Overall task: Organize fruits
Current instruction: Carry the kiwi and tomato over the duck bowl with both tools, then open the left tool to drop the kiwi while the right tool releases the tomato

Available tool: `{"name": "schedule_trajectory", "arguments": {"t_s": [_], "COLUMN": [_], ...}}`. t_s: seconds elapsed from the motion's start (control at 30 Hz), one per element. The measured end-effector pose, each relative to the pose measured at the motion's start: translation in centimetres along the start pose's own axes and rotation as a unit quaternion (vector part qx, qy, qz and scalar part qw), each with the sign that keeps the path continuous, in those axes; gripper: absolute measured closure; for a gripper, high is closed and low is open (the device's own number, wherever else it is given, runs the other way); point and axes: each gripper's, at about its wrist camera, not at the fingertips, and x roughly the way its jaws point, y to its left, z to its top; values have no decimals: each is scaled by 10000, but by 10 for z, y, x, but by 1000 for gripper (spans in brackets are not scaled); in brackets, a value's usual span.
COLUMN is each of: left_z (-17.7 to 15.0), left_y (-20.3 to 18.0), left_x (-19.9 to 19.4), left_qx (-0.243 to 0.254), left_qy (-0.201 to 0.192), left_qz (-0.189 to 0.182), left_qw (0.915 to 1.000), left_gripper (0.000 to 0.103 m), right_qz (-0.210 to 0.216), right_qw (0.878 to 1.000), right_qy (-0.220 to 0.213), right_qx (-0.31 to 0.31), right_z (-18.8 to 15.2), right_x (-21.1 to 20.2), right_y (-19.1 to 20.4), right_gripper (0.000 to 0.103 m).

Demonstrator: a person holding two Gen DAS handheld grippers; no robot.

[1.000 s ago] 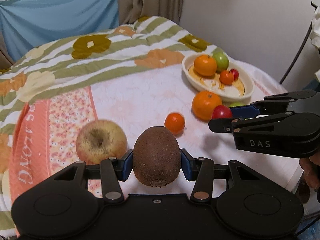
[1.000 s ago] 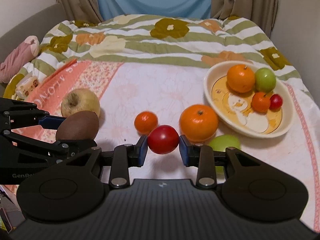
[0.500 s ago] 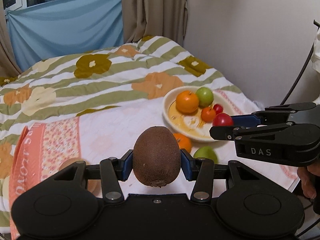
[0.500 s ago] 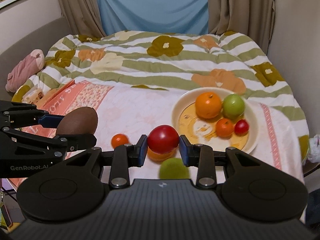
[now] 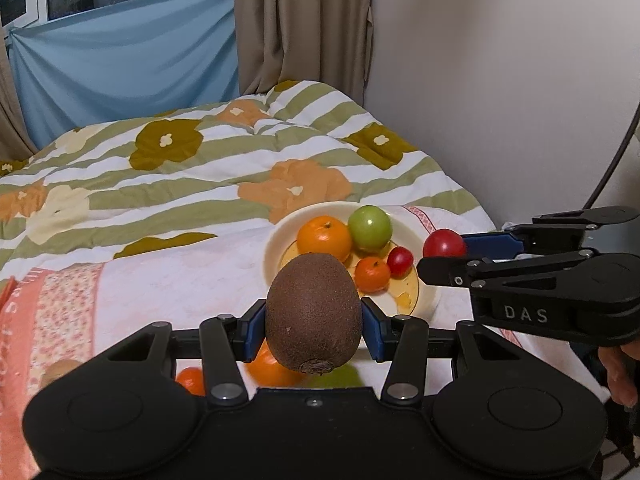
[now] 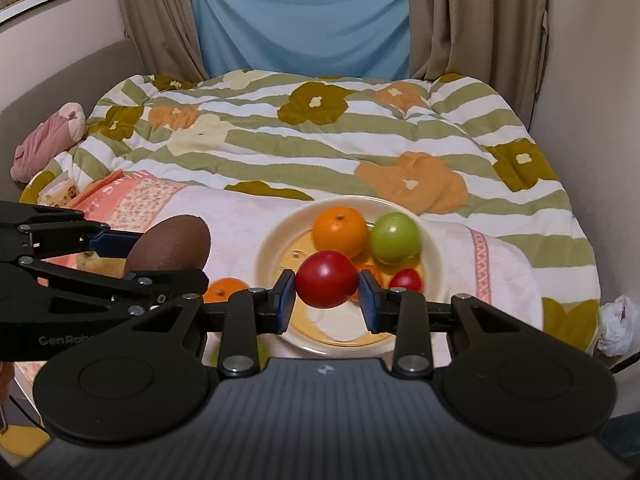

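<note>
My left gripper is shut on a brown kiwi, held in the air. Beside it, my right gripper is shut on a red round fruit, which hangs over the near part of a cream plate. The plate holds a large orange, a green apple, a small orange and a small red fruit. Loose on the pink cloth below lie an orange, a small orange, a green fruit and a yellowish apple, partly hidden by the grippers.
The plate sits on a bed with a flowered, striped quilt. A wall runs close along the right side. A pink plush toy lies at the far left. A white bag hangs off the bed's right edge.
Both grippers have risen and drawn back with their fruit. The plate now shows just beyond the fingers, and the loose fruit has slid under the grippers.
</note>
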Motion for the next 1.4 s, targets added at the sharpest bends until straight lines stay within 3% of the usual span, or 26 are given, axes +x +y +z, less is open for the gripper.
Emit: {"name": "schedule_trajectory", "arguments": {"t_s": [0.43, 0.77, 0.83, 0.9, 0.93, 1.4], "left_z": [12, 10, 8, 9, 10, 1], "left_y": [-31, -34, -34, -35, -36, -29], "left_x": [85, 122, 122, 117, 113, 61], "left_qx": [-119, -80, -124, -111, -103, -216], "left_qy": [353, 694, 709, 602, 530, 461], "left_qz": [163, 410, 418, 437, 447, 482], "left_qw": [9992, 9967, 9965, 9972, 9975, 9975], "left_gripper": [50, 50, 46, 20, 17, 16], "right_qz": [193, 195, 187, 182, 182, 556], "right_qw": [9994, 9989, 9988, 9987, 9986, 9966], "right_qy": [295, 414, 428, 444, 450, 603], "right_qx": [-13, 140, 169, 188, 193, 123], "right_z": [-7, -9, -10, -11, -11, -11], "right_x": [40, 60, 61, 61, 62, 75], "right_y": [-59, -78, -80, -81, -81, -65], "right_gripper": [54, 54, 54, 54, 54, 54]}}
